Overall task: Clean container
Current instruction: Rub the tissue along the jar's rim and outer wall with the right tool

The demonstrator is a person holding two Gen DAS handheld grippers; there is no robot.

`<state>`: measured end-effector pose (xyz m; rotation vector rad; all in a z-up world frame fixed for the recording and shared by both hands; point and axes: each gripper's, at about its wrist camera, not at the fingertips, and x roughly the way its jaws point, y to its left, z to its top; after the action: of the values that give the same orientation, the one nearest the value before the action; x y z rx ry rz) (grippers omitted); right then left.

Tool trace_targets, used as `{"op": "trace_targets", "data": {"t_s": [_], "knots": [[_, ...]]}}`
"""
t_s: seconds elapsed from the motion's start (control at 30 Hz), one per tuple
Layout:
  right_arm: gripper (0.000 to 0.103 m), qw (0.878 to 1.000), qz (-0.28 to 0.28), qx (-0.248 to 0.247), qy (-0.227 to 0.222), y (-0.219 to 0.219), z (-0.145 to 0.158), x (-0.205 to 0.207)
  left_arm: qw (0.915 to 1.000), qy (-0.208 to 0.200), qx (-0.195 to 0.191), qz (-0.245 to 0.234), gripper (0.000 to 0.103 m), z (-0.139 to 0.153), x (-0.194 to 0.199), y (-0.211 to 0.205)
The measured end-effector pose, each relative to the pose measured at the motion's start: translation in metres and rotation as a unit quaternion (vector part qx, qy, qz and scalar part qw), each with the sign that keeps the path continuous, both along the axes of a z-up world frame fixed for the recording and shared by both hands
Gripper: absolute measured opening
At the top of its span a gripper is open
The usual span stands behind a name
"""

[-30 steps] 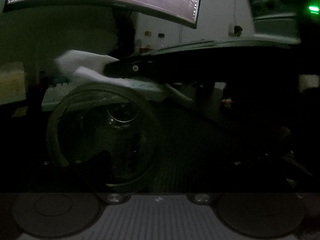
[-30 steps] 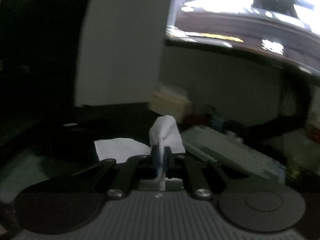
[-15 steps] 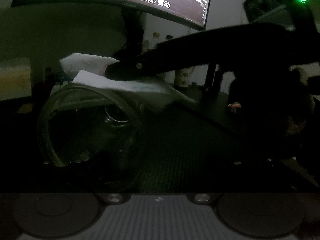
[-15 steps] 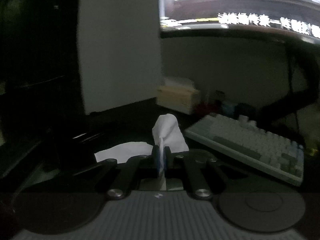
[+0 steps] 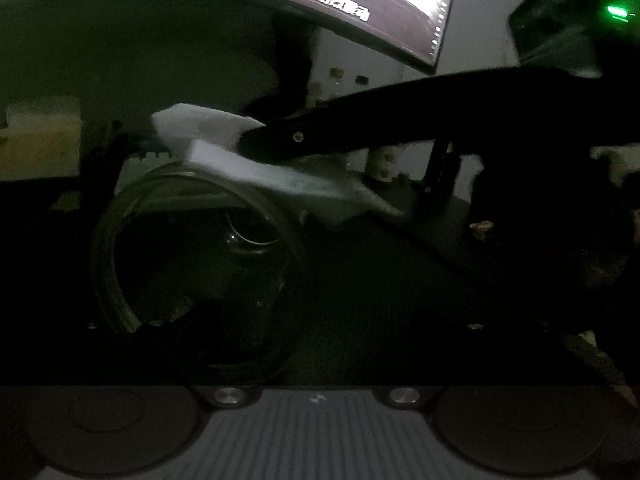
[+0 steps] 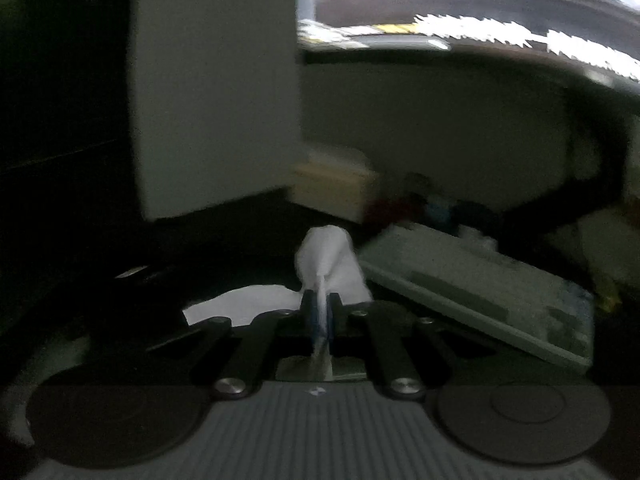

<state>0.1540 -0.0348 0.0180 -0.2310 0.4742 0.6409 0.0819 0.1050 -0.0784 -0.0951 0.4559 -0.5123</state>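
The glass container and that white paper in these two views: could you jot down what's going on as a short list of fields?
container: clear glass jar, its round mouth facing the left wrist camera
left tool: dark, beside the jar's lower rim; whether it grips cannot be told
right tool: shut on white tissue
tissue position: just above the jar's upper rim, not inside it
background: curved monitor, keyboard
lighting: very dim, details blurred
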Motion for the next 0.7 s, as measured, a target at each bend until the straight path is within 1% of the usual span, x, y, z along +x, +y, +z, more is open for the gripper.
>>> {"op": "trace_targets", "data": {"t_s": [0.07, 0.1, 0.17, 0.23, 0.27, 0.33, 0.43, 0.57, 0.63, 0.7], "knots": [[0.009, 0.999, -0.032, -0.011, 0.000, 0.003, -0.002, 0.006, 1.0000, -0.001, 0.001, 0.007, 0.103, -0.001, 0.001, 0.001], [0.009, 0.999, -0.037, -0.010, 0.002, 0.004, -0.002, 0.005, 0.9999, 0.000, 0.001, 0.011, 0.103, -0.001, 0.000, 0.003], [0.009, 1.000, -0.006, 0.002, 0.008, 0.007, 0.000, -0.002, 0.9999, 0.005, -0.007, 0.013, 0.103, -0.001, -0.001, 0.007], [0.009, 0.999, 0.039, 0.010, 0.005, 0.012, 0.001, -0.014, 0.9997, 0.009, -0.016, 0.014, 0.103, 0.001, -0.003, 0.010], [0.009, 0.999, 0.049, 0.009, 0.001, 0.014, 0.001, -0.017, 0.9997, 0.010, -0.017, 0.015, 0.103, 0.001, -0.001, 0.011], [0.009, 0.999, 0.047, 0.006, -0.003, 0.017, 0.000, -0.016, 0.9996, 0.011, -0.020, 0.017, 0.103, 0.001, 0.002, 0.013], [0.009, 1.000, 0.002, -0.006, -0.008, 0.014, -0.005, 0.003, 0.9994, 0.015, -0.018, 0.024, 0.103, 0.002, 0.006, 0.015], [0.009, 0.997, -0.051, -0.048, -0.031, 0.015, -0.012, 0.016, 0.9994, 0.010, 0.000, 0.035, 0.103, 0.002, 0.005, 0.012], [0.008, 0.998, -0.028, -0.044, -0.040, 0.015, -0.011, 0.003, 0.9993, 0.011, 0.000, 0.035, 0.103, 0.002, 0.005, 0.012], [0.008, 0.998, 0.022, -0.034, -0.050, 0.015, -0.010, -0.015, 0.9993, 0.012, -0.002, 0.036, 0.103, 0.003, 0.007, 0.014]]}}
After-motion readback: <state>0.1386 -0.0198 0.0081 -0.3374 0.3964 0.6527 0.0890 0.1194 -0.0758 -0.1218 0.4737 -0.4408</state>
